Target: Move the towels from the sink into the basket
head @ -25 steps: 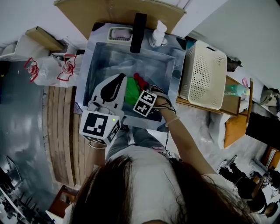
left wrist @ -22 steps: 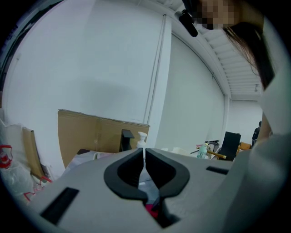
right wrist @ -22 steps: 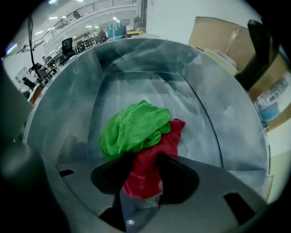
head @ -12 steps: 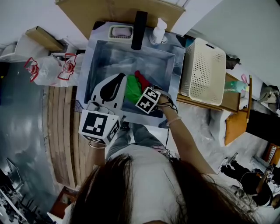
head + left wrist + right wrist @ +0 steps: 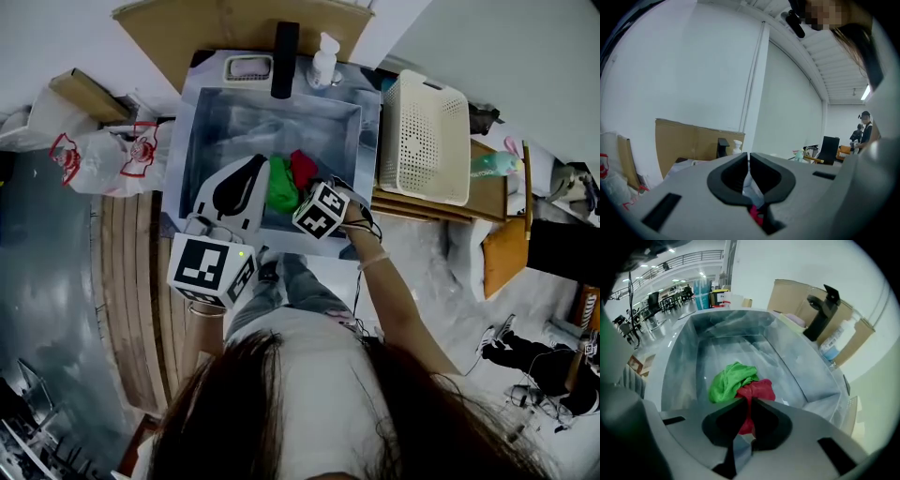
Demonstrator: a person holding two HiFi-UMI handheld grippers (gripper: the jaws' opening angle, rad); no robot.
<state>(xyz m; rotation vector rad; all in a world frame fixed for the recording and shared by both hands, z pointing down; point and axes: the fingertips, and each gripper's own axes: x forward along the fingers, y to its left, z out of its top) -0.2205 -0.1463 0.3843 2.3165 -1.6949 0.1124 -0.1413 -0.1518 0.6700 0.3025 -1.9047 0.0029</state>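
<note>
Gripping the red towel between jaws that had just been closing, the right gripper pointed steeply down into the steel sink in the head view. This looked like the first pickup of the job. The green towel lay touching the red one on the sink floor, so all 2 towels had yet to leave the basin. The white basket, on a wooden surface just beside the sink's right rim, showed no towel inside. The left gripper hung over the near-left part of the sink, beside the green towel. Open room lay above the right rim toward the basket. The black faucet and soap bottle stood at the far rim, well apart from that route.

In the left gripper view, that gripper's jaws sat pressed together with nothing between them, aimed nearly level toward a cardboard sheet.

In the right gripper view, the pads pinched 1 fold of the red towel, its bulk bunched below against the green one. Sink walls rose on every side, so the cloth would likely need to clear the rim before crossing. The green towel might snag and drag along.
</note>
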